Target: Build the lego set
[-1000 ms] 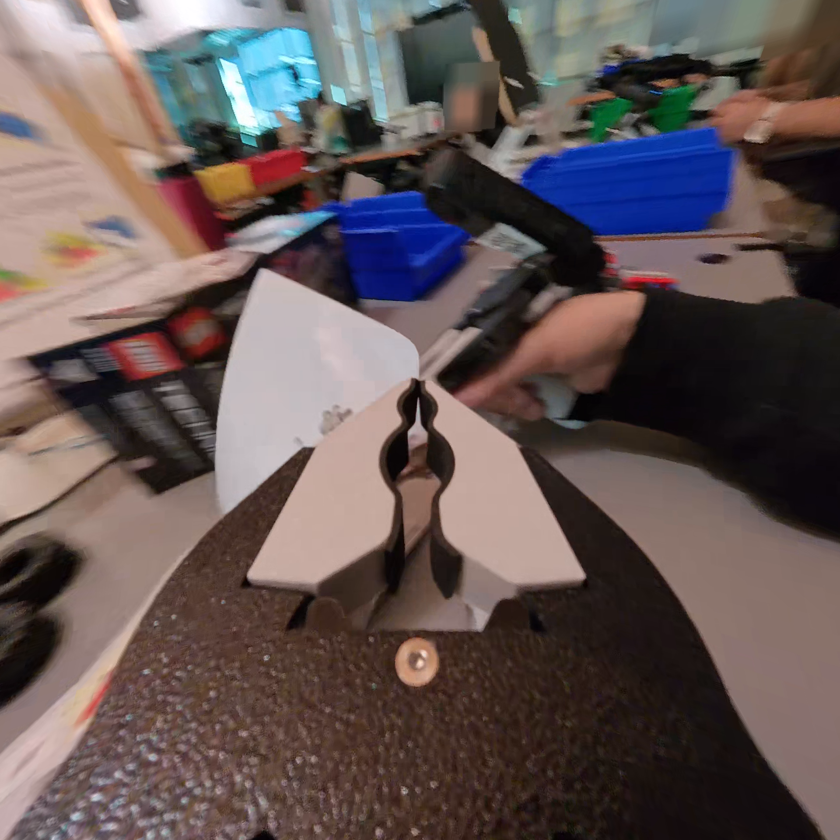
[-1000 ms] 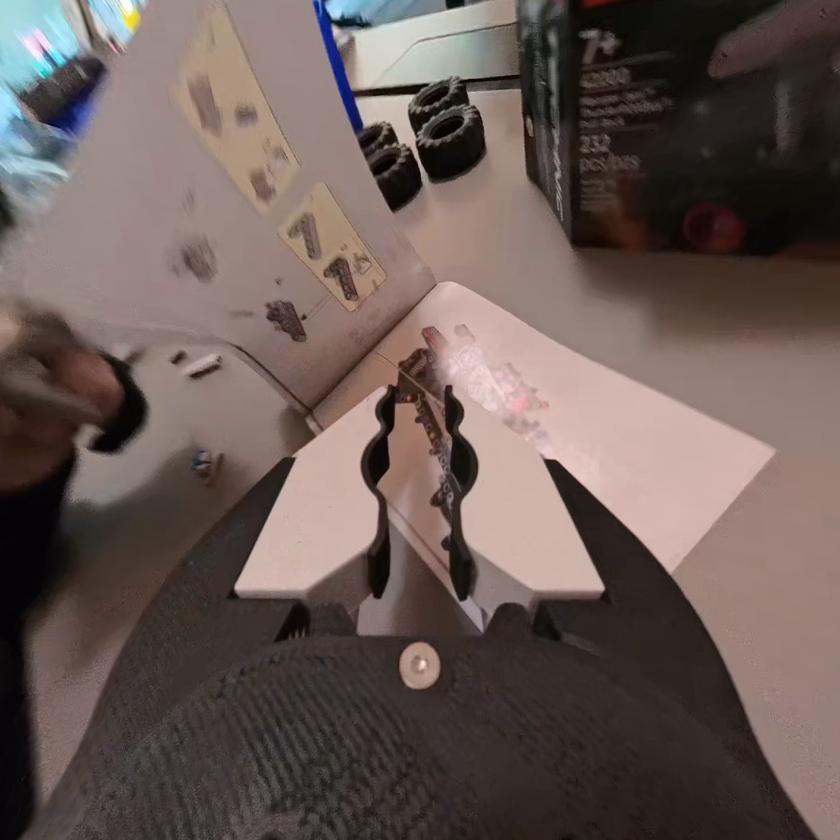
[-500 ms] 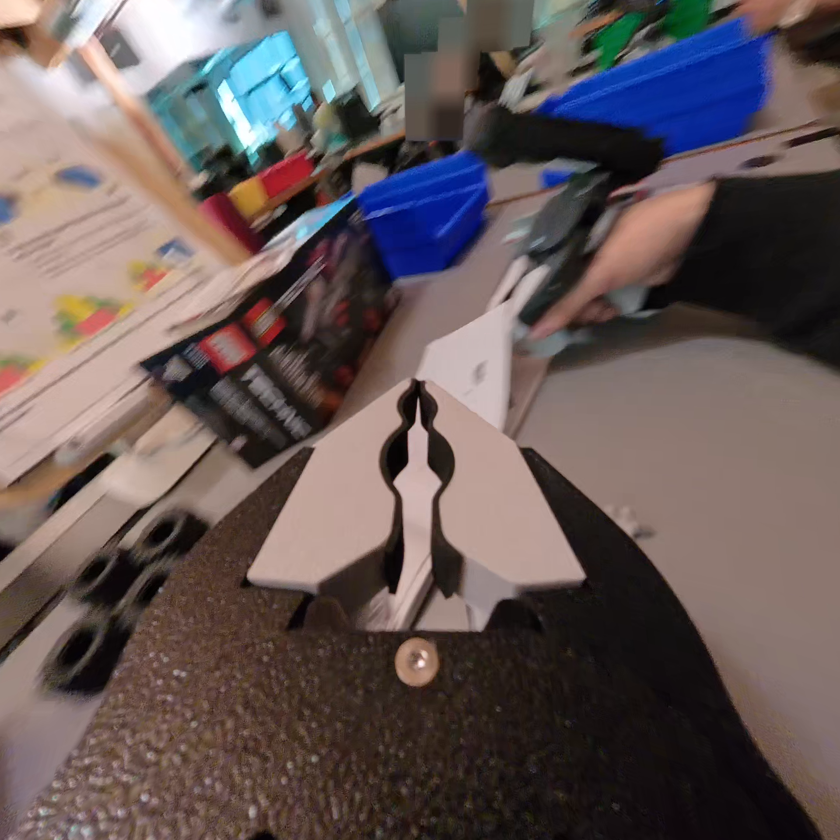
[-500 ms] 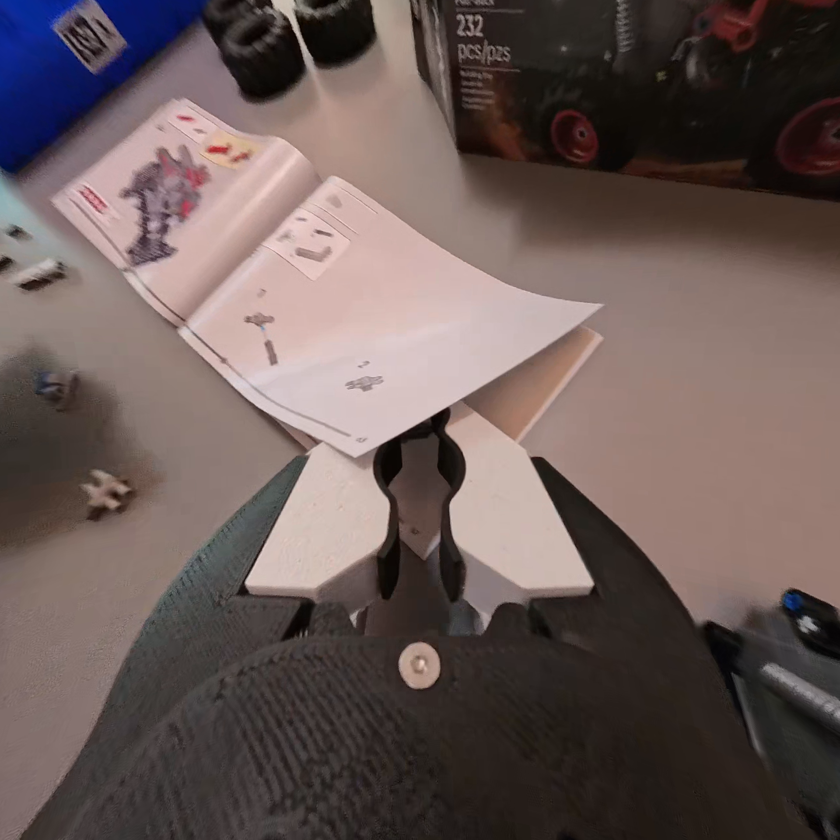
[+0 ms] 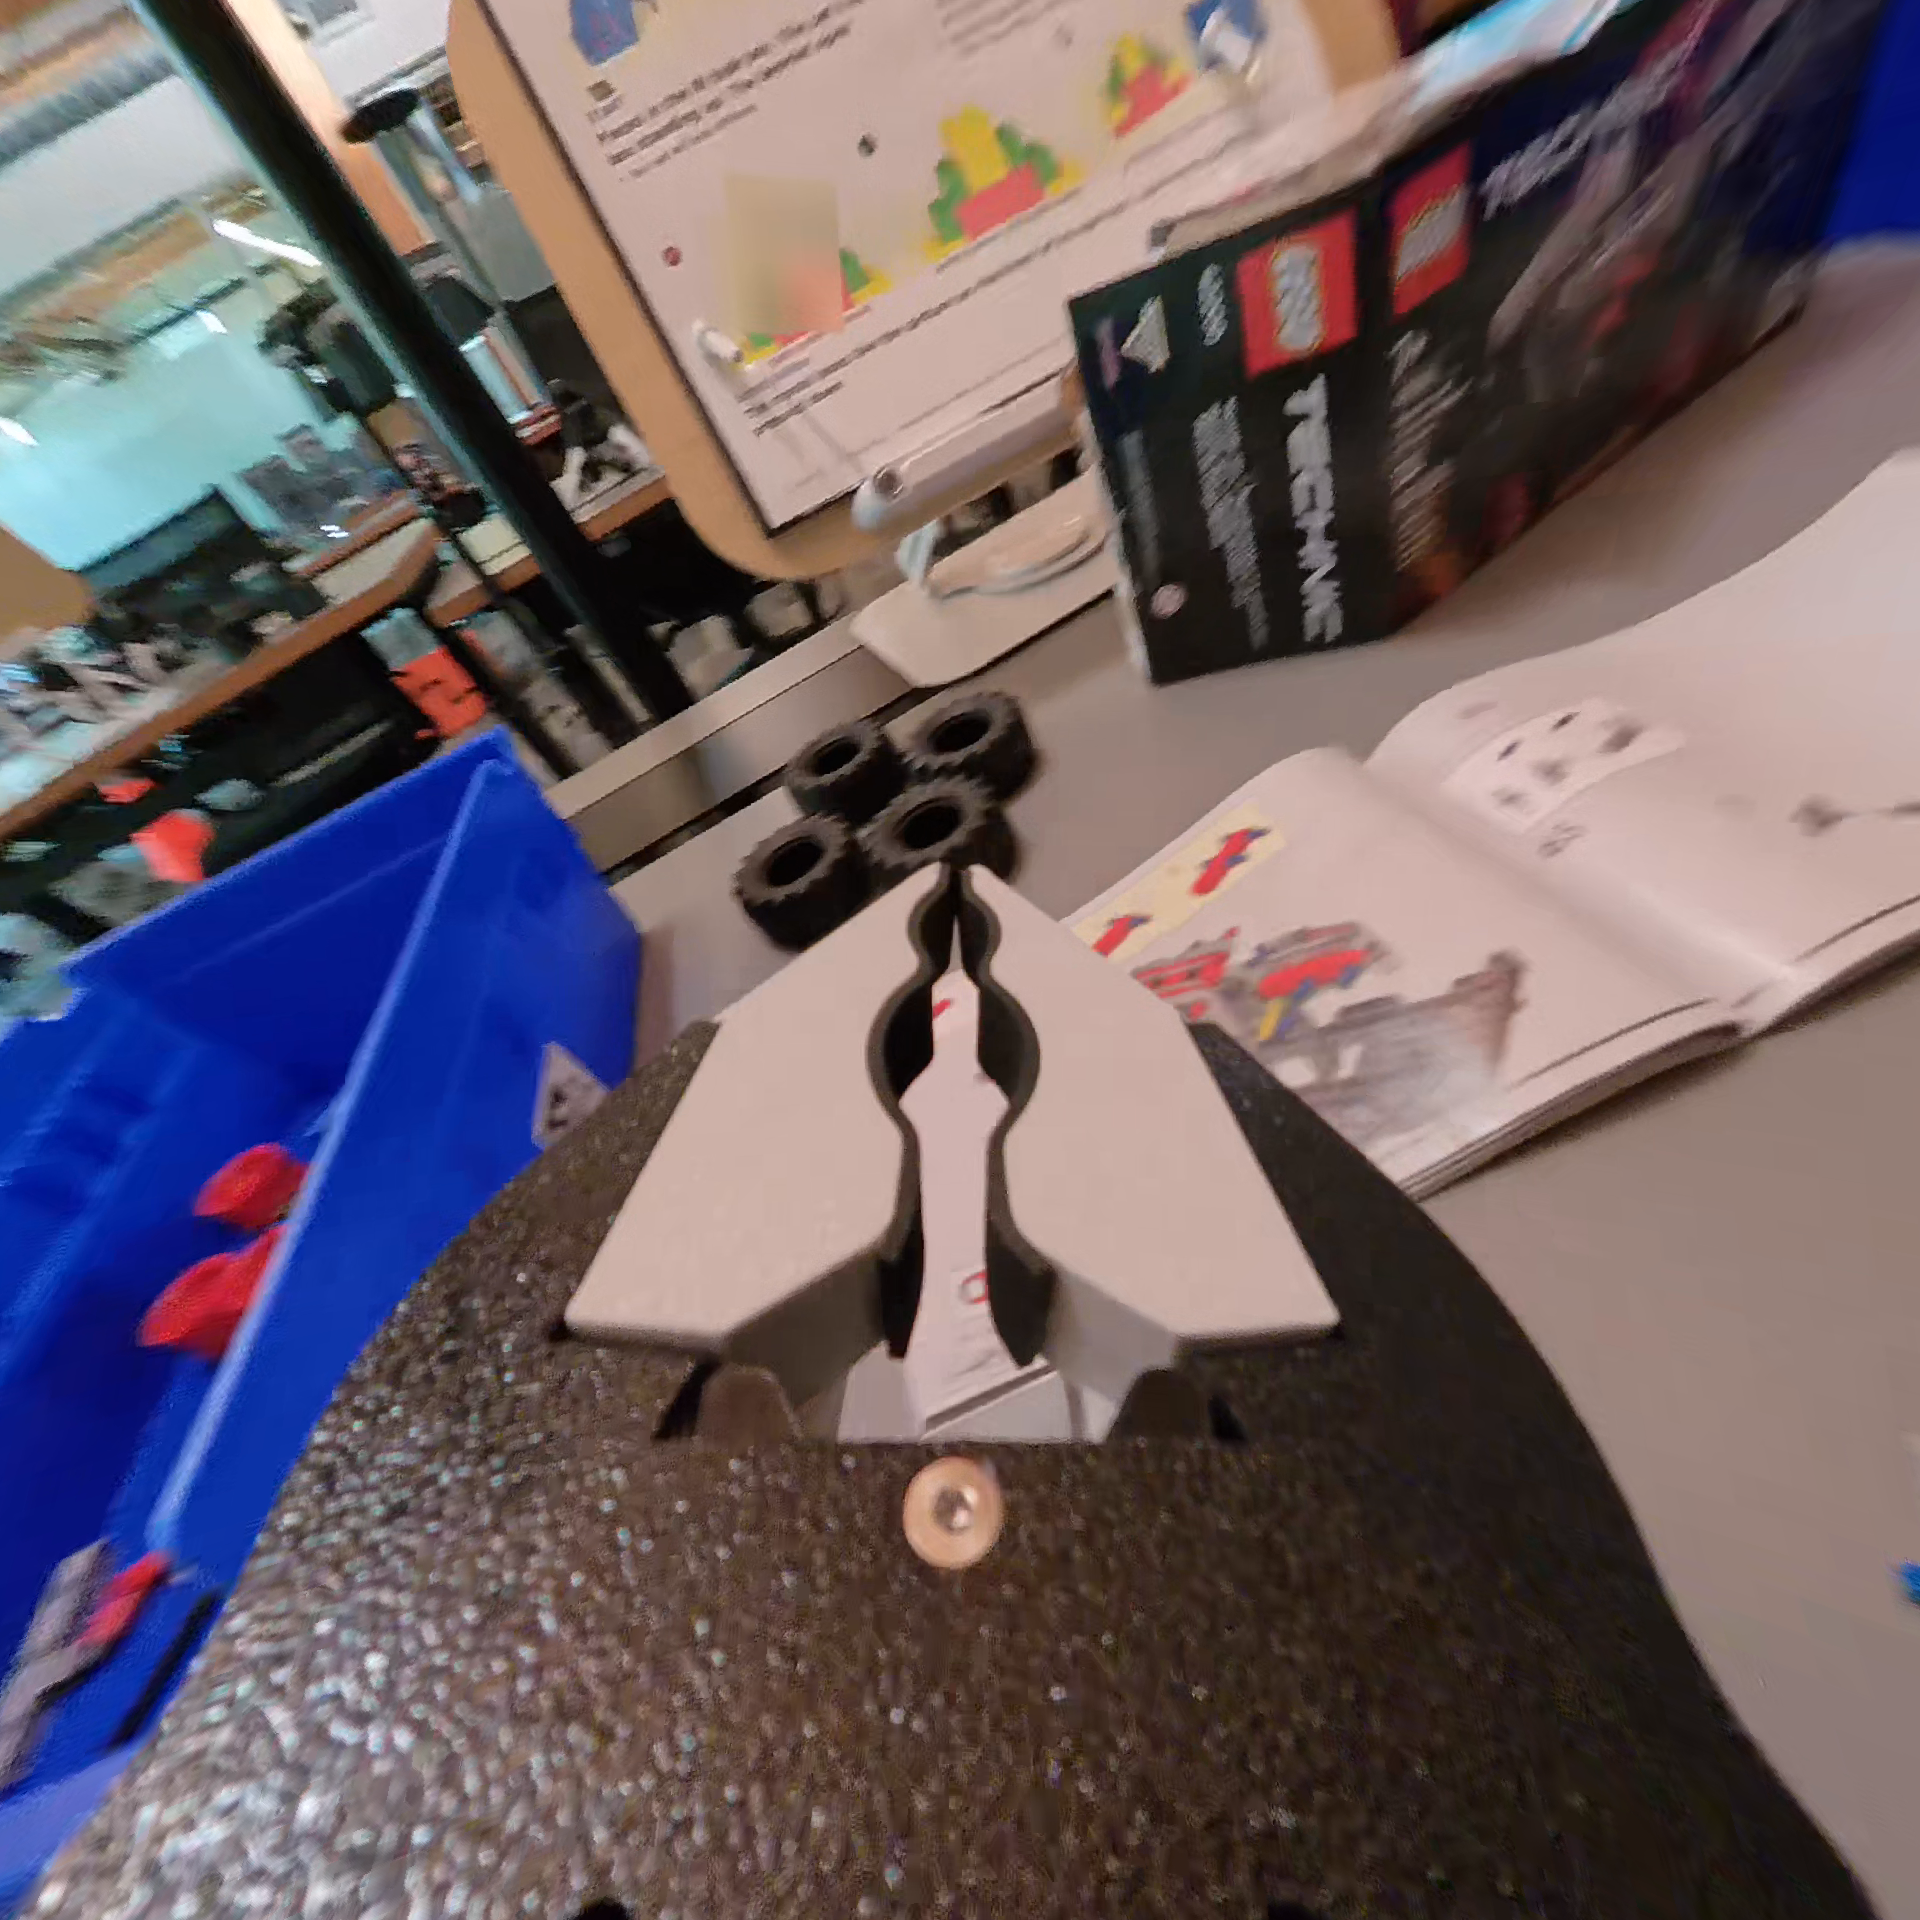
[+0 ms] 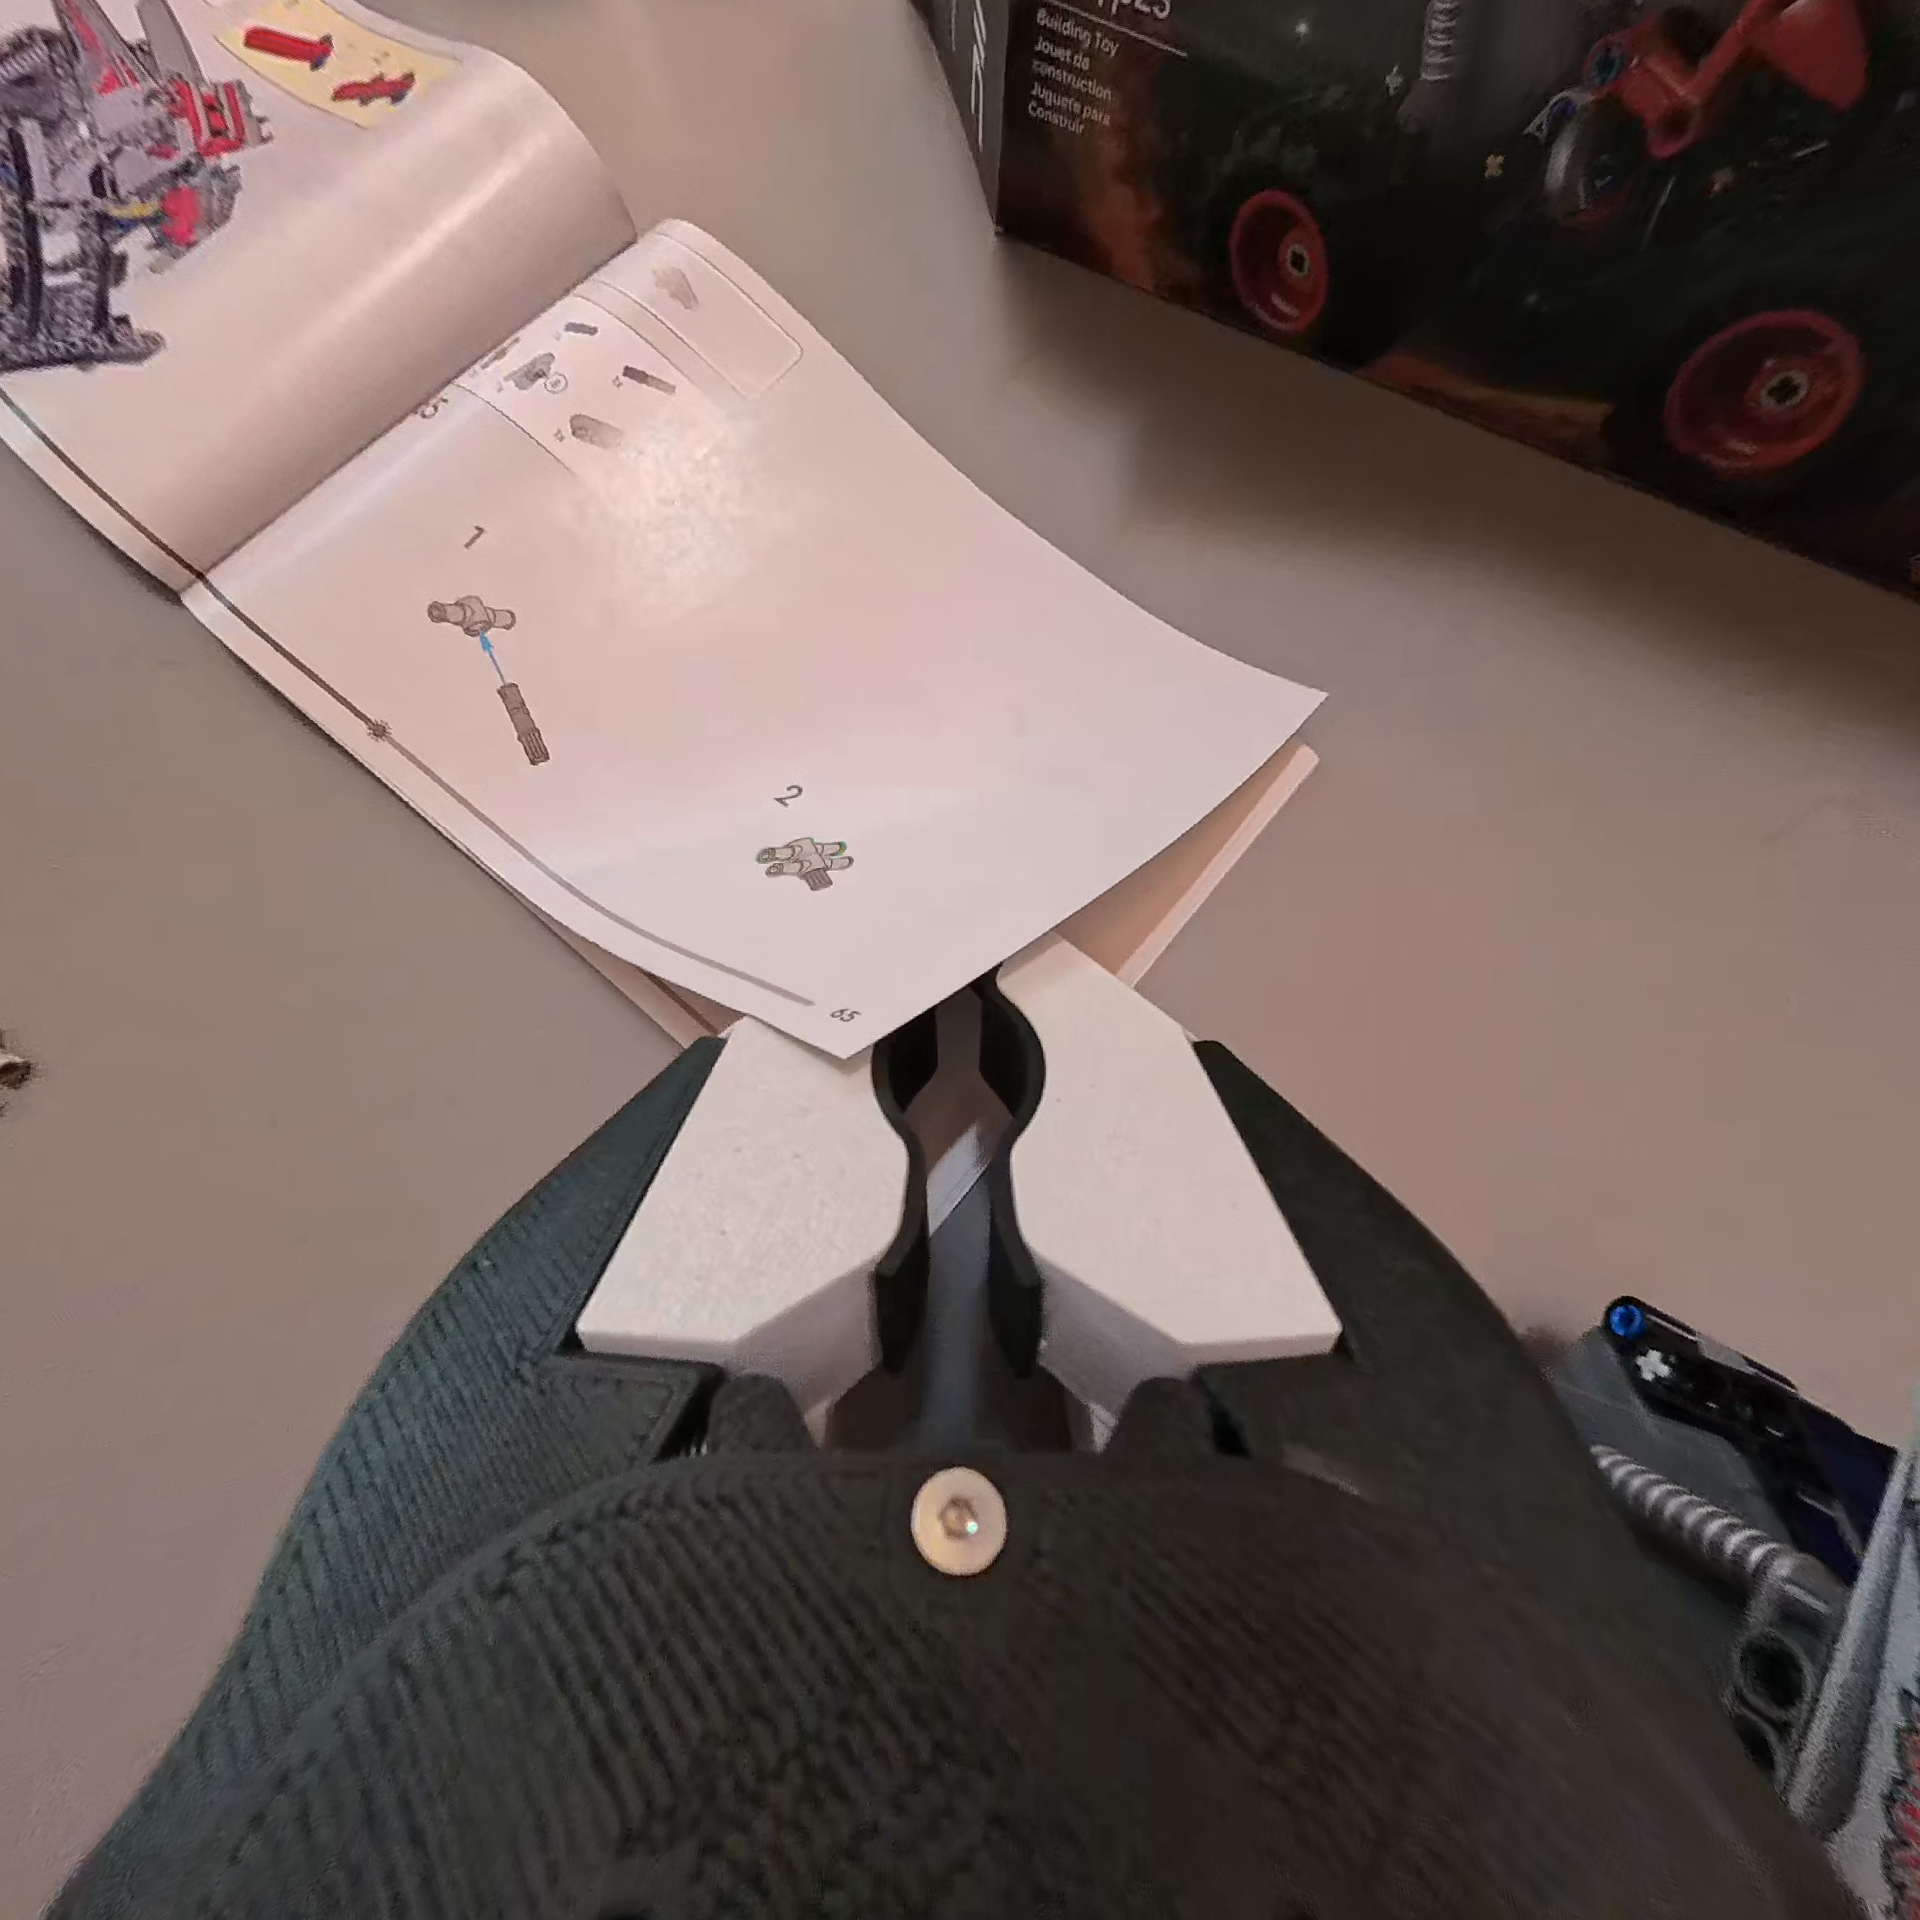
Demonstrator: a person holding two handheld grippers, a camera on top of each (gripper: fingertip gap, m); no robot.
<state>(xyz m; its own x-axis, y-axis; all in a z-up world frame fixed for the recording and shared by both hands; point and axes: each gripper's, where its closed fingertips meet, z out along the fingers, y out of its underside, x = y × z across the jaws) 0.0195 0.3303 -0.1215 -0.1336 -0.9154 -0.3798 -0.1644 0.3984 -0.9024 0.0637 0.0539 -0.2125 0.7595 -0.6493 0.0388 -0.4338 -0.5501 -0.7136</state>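
Grey fingertips (image 6: 1023,987) under booklet page (image 6: 831,665)

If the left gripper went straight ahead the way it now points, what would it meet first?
Probably the cluster of black tyres just past the left gripper tips, though depth is unclear; the instruction booklet lies off to the right.

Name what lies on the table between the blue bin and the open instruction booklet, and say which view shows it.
Four black tyres, clustered on the grey table between the blue bin and the instruction booklet; the left wrist view shows this.
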